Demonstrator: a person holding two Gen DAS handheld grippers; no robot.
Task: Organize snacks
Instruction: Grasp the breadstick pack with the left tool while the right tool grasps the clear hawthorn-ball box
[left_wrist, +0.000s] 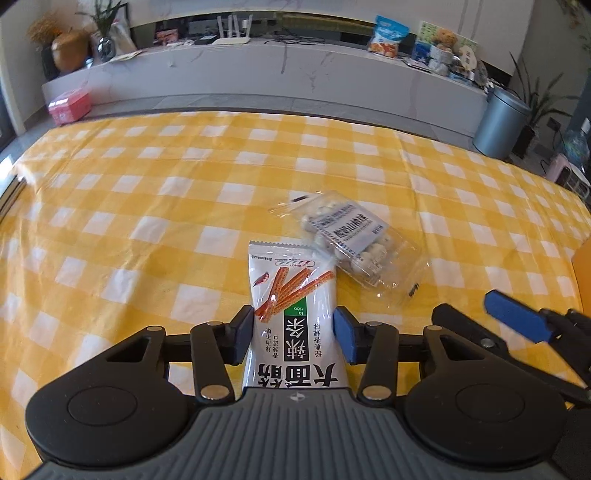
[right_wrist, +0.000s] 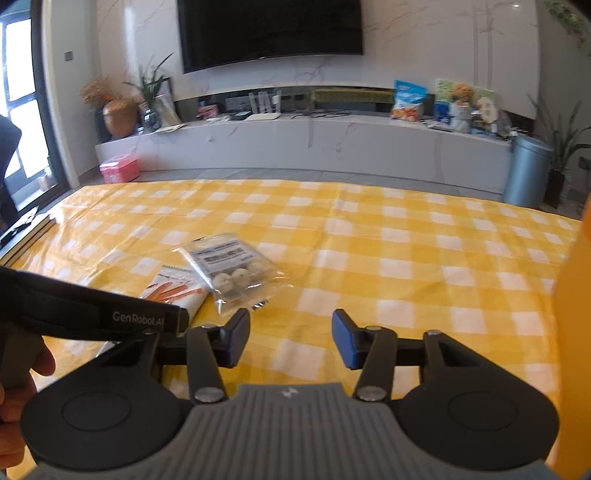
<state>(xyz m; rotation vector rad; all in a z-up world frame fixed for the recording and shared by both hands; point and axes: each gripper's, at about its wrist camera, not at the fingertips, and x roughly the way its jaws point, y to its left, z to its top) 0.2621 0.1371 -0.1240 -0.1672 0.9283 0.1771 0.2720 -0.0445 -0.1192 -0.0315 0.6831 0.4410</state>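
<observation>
1. Yellow-and-white checked cloth covers the counter (left_wrist: 155, 192), which carries two snack packets near its middle.
2. The left hand-held gripper (left_wrist: 293, 334) has its blue pads on either side of the white spicy-strip packet (left_wrist: 295, 295). The packet lies flat on the cloth, its near end running back between the fingers toward the gripper body. The pads sit at or just beside the packet's edges; whether they press it cannot be told for sure.
3. Just beyond and to the right of that packet lies the clear bag of round sweets (left_wrist: 351, 243), tilted, with a white label on top. Its near-left corner overlaps the top right corner of the white packet.
4. At the right edge of the left wrist view, the right hand-held gripper (left_wrist: 517, 321) shows one blue pad above the cloth, near the clear bag but apart from it.
5. In the right wrist view, the right hand-held gripper's own fingers stand apart with nothing between them, only cloth below. The clear bag lies ahead and to the left of them, the white packet further left, partly hidden behind the left tool's black body.
6. An orange object (right_wrist: 576, 314) fills the far right edge.
</observation>
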